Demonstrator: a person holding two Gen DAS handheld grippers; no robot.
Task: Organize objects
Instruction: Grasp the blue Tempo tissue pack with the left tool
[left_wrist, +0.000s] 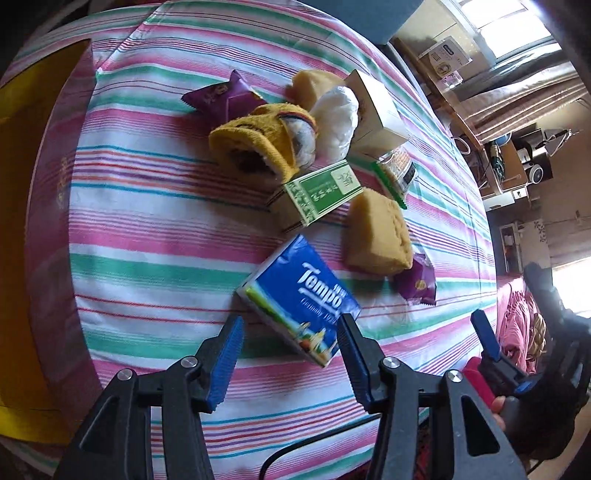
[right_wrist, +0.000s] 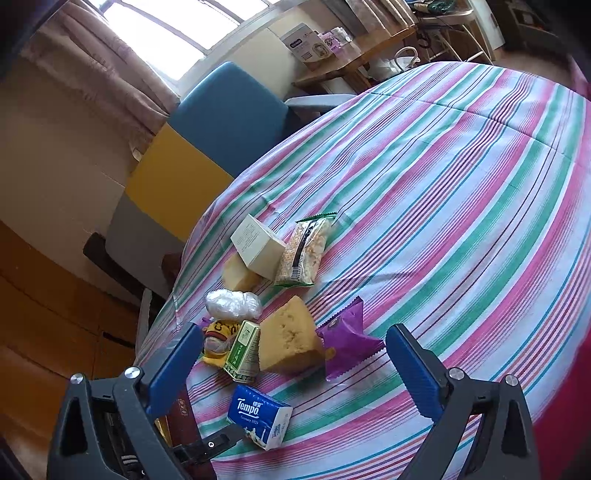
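A blue Tempo tissue pack (left_wrist: 303, 295) lies on the striped cloth; it also shows in the right wrist view (right_wrist: 260, 415). My left gripper (left_wrist: 290, 326) is open, its jaws on either side of the pack's near end, not touching it. Behind the pack lie a green-and-white box (left_wrist: 319, 194), a yellow sponge wedge (left_wrist: 378, 234), a yellow sock (left_wrist: 258, 142), a white plastic bundle (left_wrist: 338, 116), a cream box (left_wrist: 376, 110), a cracker packet (left_wrist: 397, 171) and purple packets (left_wrist: 225, 94). My right gripper (right_wrist: 290, 356) is open and empty, above the sponge wedge (right_wrist: 290, 341).
The striped cloth (right_wrist: 461, 192) covers a round table. A blue chair (right_wrist: 231, 114) and a yellow panel (right_wrist: 177, 181) stand beyond the far edge. My right gripper's blue finger (left_wrist: 484, 334) shows at the right of the left wrist view.
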